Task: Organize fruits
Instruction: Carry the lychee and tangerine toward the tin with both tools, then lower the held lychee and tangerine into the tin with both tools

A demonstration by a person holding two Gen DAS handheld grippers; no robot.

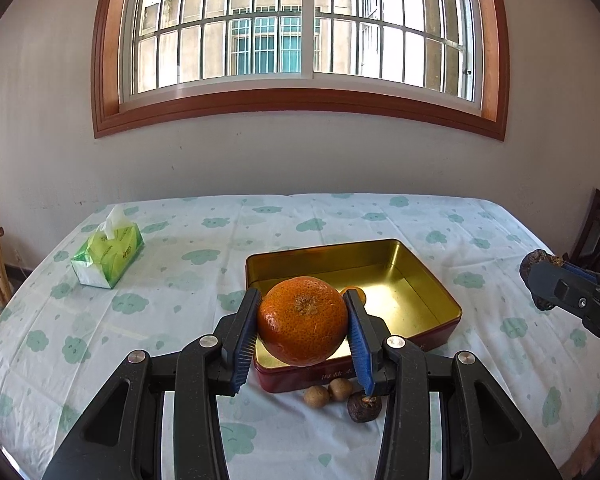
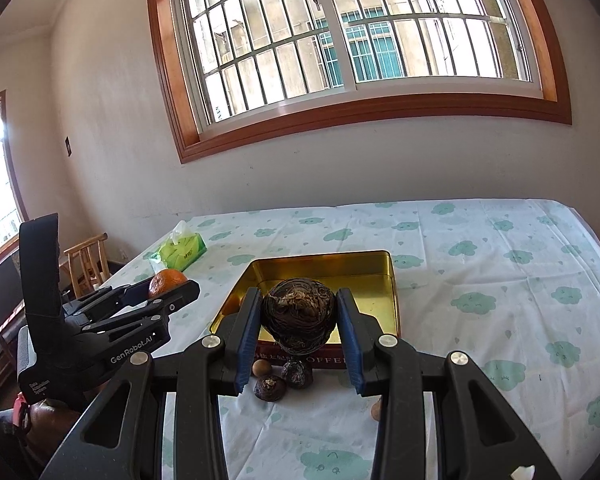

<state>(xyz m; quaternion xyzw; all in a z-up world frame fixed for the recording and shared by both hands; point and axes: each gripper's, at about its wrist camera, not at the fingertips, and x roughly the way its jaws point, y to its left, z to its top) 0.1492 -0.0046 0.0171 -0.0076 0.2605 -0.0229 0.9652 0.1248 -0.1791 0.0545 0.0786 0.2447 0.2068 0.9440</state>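
My left gripper (image 1: 303, 322) is shut on an orange (image 1: 302, 320), held above the near edge of a gold-lined tin box (image 1: 412, 276) with red sides. My right gripper (image 2: 299, 320) is shut on a dark, wrinkled round fruit (image 2: 299, 318), also in the air before the tin box (image 2: 332, 272). In the right wrist view the left gripper (image 2: 168, 286) with the orange (image 2: 166, 280) shows at the left. In the left wrist view the right gripper (image 1: 540, 280) shows at the right edge. Something small and orange (image 1: 356, 294) lies inside the tin, mostly hidden.
On the cloud-print tablecloth (image 1: 180, 280), just before the tin, lie two small brown fruits (image 1: 328, 392) and a dark wrinkled one (image 1: 363, 407). A green tissue pack (image 1: 108, 254) sits at the far left. Wooden chairs (image 2: 88, 264) stand beside the table. A wall with a window lies behind.
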